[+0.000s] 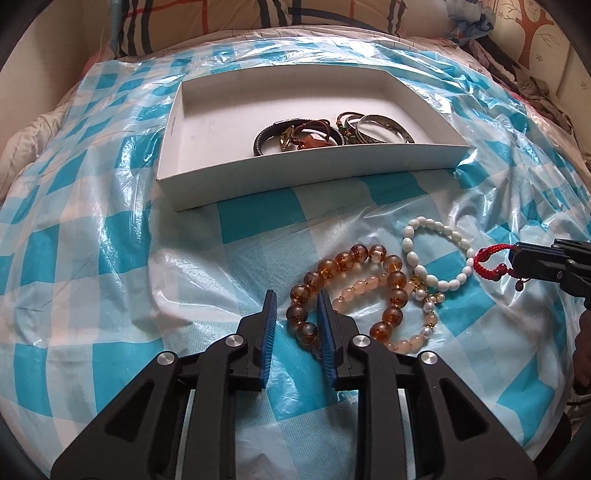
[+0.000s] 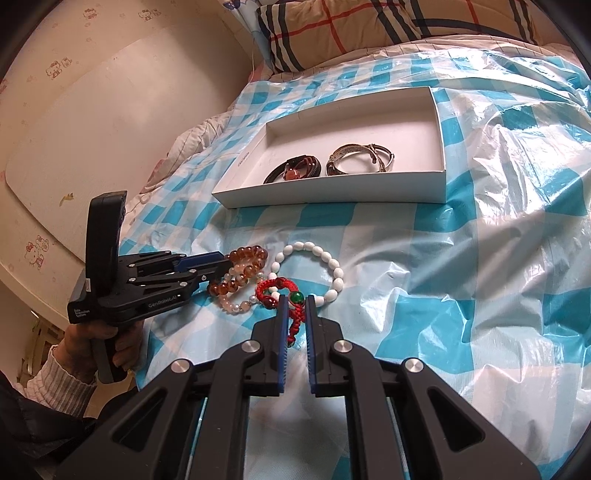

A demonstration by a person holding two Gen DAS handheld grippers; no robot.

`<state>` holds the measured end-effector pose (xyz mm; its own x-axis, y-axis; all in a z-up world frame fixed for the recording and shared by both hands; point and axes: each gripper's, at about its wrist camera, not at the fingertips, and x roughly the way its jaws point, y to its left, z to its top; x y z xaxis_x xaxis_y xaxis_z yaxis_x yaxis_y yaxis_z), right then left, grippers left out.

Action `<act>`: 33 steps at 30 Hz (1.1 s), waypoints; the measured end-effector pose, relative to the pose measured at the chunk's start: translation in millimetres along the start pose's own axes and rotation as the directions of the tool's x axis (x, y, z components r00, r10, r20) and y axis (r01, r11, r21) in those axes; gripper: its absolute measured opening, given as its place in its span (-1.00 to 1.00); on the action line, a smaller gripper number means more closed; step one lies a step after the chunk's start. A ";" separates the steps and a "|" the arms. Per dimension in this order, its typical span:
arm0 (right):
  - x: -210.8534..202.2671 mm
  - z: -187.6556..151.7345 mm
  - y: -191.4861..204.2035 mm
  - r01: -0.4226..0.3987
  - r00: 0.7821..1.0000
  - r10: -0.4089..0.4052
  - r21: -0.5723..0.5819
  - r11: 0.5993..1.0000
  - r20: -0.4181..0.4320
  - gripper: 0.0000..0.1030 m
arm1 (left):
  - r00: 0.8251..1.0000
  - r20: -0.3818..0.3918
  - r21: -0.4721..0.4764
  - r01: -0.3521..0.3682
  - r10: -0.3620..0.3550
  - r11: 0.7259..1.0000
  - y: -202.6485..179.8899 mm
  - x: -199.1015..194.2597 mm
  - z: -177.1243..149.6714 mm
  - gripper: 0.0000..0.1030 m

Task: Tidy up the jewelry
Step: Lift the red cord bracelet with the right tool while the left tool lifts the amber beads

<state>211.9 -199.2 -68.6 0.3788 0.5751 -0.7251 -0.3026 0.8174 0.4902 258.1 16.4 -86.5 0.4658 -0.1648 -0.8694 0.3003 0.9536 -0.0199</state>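
An amber bead bracelet [image 1: 397, 280] lies on the checked plastic sheet, over a pale pink bead bracelet [image 1: 365, 286] and beside a white bead bracelet [image 1: 410, 243]. My left gripper [image 1: 297, 295] stands open low over the amber one. Some of its beads sit between the fingers, close to the right pad and clear of the left. My right gripper [image 2: 296, 298] is shut on a red cord bracelet [image 2: 275, 291] with a green bead, whose loop lies on the white bracelet [image 2: 332, 266]. A white box [image 1: 295, 173] behind holds dark leather bands [image 1: 266, 140] and silver bangles [image 1: 380, 127].
The blue-and-white checked plastic sheet [image 1: 110, 258] covers a soft bed and is wrinkled at the right. A plaid pillow [image 2: 369, 29] lies beyond the box. A person's hand [image 2: 122, 339] holds the left gripper's handle near the bed's left edge, beside a pale wall.
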 end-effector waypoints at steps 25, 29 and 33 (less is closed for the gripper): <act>-25.9 10.3 3.7 -0.001 0.995 -0.001 0.021 1.000 0.100 -0.81 | 0.957 0.176 -0.124 0.255 -0.232 0.959 -11.1 -67.7 23.7 -0.79; -32.1 13.1 2.7 0.001 0.994 -0.003 0.023 1.000 0.112 -0.81 | 0.962 0.177 -0.115 0.231 -0.209 0.966 -15.5 -69.6 27.9 -0.80; -39.5 17.5 4.8 0.006 0.992 -0.009 0.023 1.000 0.128 -0.81 | 0.962 0.197 -0.088 0.211 -0.190 0.974 -22.6 -80.8 33.0 -0.79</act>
<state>210.8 -217.5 -29.2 0.4905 0.5671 -0.6616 -0.2803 0.8216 0.4965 241.1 -0.2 0.5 0.5547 -0.3898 -0.7351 0.3176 0.9158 -0.2459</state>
